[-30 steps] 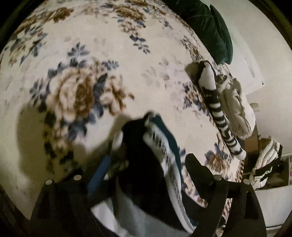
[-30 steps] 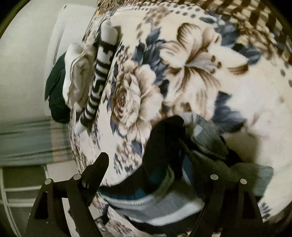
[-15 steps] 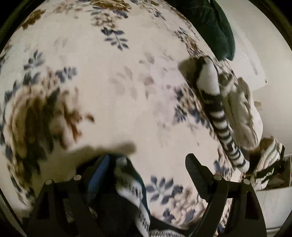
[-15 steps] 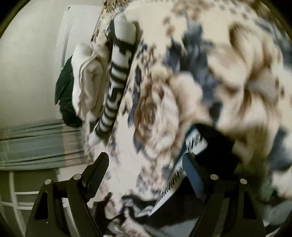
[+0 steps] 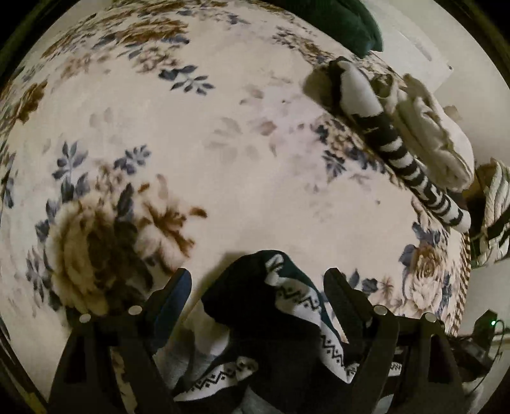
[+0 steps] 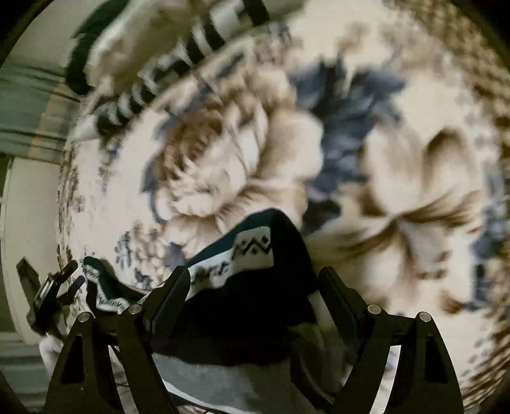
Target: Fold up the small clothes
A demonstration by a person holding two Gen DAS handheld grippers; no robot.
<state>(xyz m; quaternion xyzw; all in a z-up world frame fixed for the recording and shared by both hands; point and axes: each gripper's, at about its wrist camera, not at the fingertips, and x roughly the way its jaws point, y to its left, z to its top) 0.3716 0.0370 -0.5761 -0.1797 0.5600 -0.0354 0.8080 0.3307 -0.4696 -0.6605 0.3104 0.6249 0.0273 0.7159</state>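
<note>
Surface: one floral blanket (image 5: pixel 242 165), cream with blue and brown flowers, fills most of both views; the right wrist view of it (image 6: pixel 398 165) is blurred.
Dark sock: one dark green and black sock (image 5: pixel 280 305) with white patterned bands lies bunched at the near edge of the blanket, rising between the fingers of both tools; seen also in the right wrist view (image 6: pixel 255 270).
Left gripper: the left gripper (image 5: pixel 258 286) straddles the sock; its jaws stand wide, and a gap of blanket shows between the left finger and the cloth, so nothing is clamped.
Right gripper: the right gripper (image 6: pixel 251 286) has just been closing its jaws with the sock between them; its left finger overlaps the white band, yet whether the pads press the cloth cannot be told.
Striped sock: one long black and white striped sock (image 5: pixel 404 159) lies stretched along the far right edge of the blanket, well apart from the dark sock.
Pale cloth: one cream bundle (image 5: pixel 436 133) lies just beside the striped sock, at the blanket's rim.
Cushion: one dark green cushion (image 5: pixel 344 22) sits at the top edge.
Basket: one basket (image 5: pixel 494 219) holding striped cloth stands beyond the right edge.
Open room: the whole middle of the blanket, between dark sock and striped sock, carries nothing.
</note>
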